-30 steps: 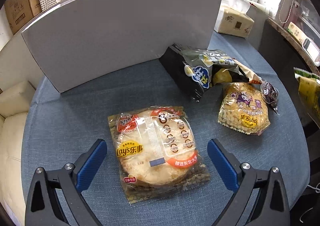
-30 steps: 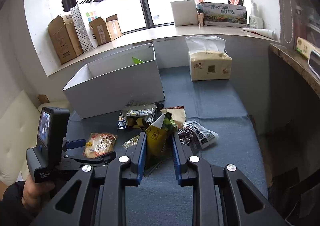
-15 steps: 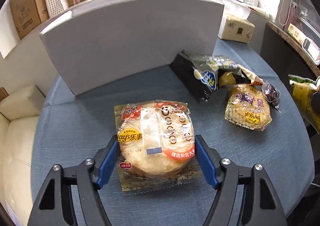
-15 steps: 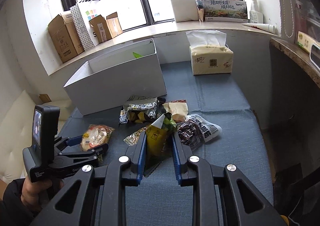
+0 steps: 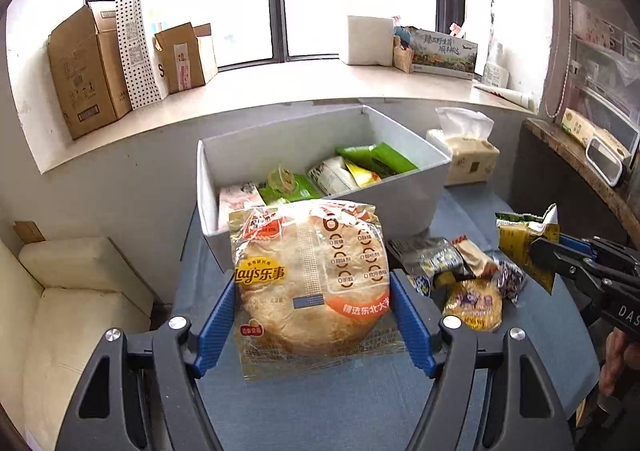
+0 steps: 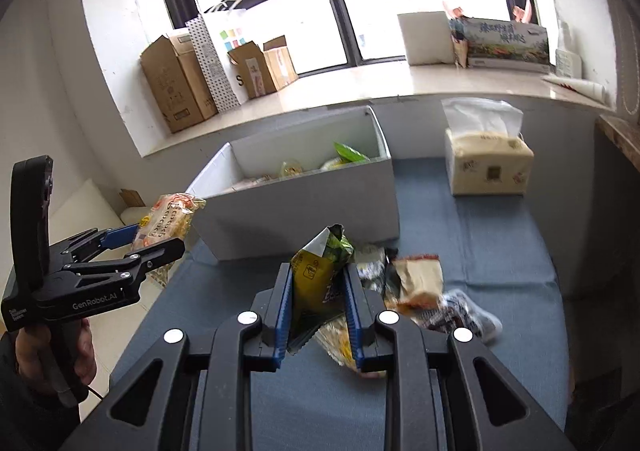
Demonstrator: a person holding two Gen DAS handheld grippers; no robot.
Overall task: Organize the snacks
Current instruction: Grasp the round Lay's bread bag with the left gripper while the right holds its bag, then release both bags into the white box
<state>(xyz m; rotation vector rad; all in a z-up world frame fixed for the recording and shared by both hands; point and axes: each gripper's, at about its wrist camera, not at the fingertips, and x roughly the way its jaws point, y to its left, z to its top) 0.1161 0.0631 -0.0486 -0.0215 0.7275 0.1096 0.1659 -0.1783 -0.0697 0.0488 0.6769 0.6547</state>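
My left gripper [image 5: 312, 287] is shut on a round Lay's rice-cracker pack [image 5: 310, 279] and holds it up in the air in front of the white box [image 5: 400, 193]; the pack also shows in the right wrist view [image 6: 168, 219]. The white box [image 6: 304, 207] holds several snack packs. My right gripper [image 6: 316, 283] is shut on a yellow-green snack bag [image 6: 320, 271], held above the table; it also shows in the left wrist view [image 5: 524, 239]. Loose snacks [image 5: 460, 275] lie on the blue table between the box and the right gripper.
A tissue pack [image 6: 488, 167] stands on the blue table [image 6: 500, 251] right of the box. Cardboard boxes [image 5: 88, 67] and a dotted bag [image 5: 136, 43] line the windowsill. A cream sofa [image 5: 68, 303] is at the left.
My left gripper closed on the Lay's pack and lifted it off the table, tilting up toward the box. My right gripper rose a little with its bag.
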